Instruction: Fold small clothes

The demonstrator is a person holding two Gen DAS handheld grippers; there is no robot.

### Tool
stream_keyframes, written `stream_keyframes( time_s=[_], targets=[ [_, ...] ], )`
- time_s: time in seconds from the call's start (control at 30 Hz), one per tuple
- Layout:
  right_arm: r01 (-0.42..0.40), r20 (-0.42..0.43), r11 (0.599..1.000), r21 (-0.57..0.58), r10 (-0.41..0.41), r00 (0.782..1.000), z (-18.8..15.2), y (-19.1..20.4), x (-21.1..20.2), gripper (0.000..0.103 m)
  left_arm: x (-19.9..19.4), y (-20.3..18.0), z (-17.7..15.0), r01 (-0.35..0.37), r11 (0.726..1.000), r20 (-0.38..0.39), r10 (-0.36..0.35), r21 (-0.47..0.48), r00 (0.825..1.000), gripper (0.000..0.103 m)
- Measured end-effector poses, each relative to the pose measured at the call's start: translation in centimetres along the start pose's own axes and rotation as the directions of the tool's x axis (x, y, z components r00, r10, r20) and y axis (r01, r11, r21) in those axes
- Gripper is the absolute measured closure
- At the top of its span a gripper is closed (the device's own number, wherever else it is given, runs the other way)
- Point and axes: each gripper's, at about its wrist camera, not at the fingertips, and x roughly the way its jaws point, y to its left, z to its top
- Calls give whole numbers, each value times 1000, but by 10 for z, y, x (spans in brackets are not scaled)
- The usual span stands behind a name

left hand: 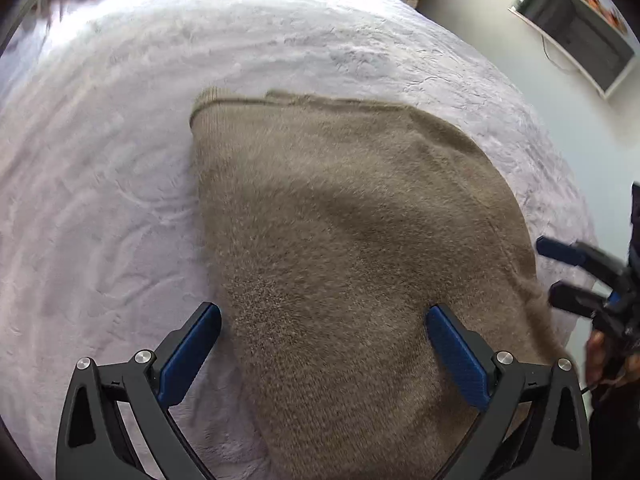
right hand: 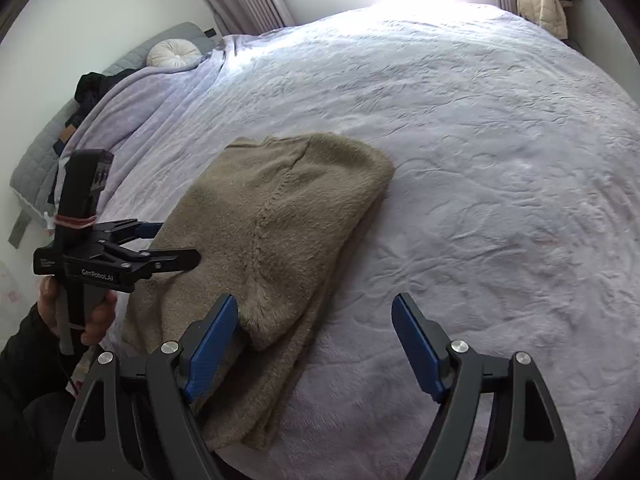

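Note:
A fuzzy tan sweater (left hand: 340, 240) lies folded on the pale lilac bed cover (left hand: 100, 200); it also shows in the right wrist view (right hand: 280, 216). My left gripper (left hand: 324, 320) is open, hovering over the sweater's near part, its left finger over the cover and its right finger over the knit. It shows from the side in the right wrist view (right hand: 176, 244). My right gripper (right hand: 316, 316) is open and empty, its left finger over the sweater's near right corner. It shows at the right edge of the left wrist view (left hand: 560, 272).
The bed cover (right hand: 480, 160) stretches wide to the right and far side. A round white cushion (right hand: 174, 54) and dark clothes (right hand: 96, 84) lie at the headboard, far left. A wall unit (left hand: 576, 28) hangs beyond the bed.

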Motion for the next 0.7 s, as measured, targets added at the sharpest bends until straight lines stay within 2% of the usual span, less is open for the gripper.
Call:
stream_keyframes(
  time_s=[0.07, 0.13, 0.23, 0.43, 0.5, 0.57, 0.67, 0.7],
  targets=[
    [-17, -3, 999, 27, 17, 1000, 4, -1, 11, 21, 5, 11, 0, 60, 995, -25, -63, -75, 998, 0],
    [-40, -10, 997, 68, 41, 999, 7, -3, 20, 21, 4, 11, -1, 67, 995, -23, -69, -70, 997, 0],
    [-30, -52, 995, 97, 35, 998, 10, -5, 36, 21, 5, 5, 0, 75, 996, -28, -76, -48, 997, 0],
    [-114, -51, 985, 133, 122, 991, 20, -7, 66, 21, 17, 5, 8, 110, 991, -29, -113, -71, 993, 0],
    [-137, -53, 984, 112, 143, 988, 21, 2, 75, 32, 16, 2, 7, 106, 993, -14, -107, -46, 994, 0],
    [-114, -44, 993, 40, 116, 992, 25, 22, 73, 48, 12, 0, 4, 114, 993, 11, -114, -18, 993, 12],
    [-65, -7, 997, -51, 65, 998, 30, 46, 63, 59, -2, -3, 4, 100, 995, 50, -101, 23, 994, 44],
    [-48, 8, 995, -84, 48, 999, 32, 55, 59, 60, -7, -5, 5, 88, 995, 62, -90, 39, 994, 49]
  ],
)
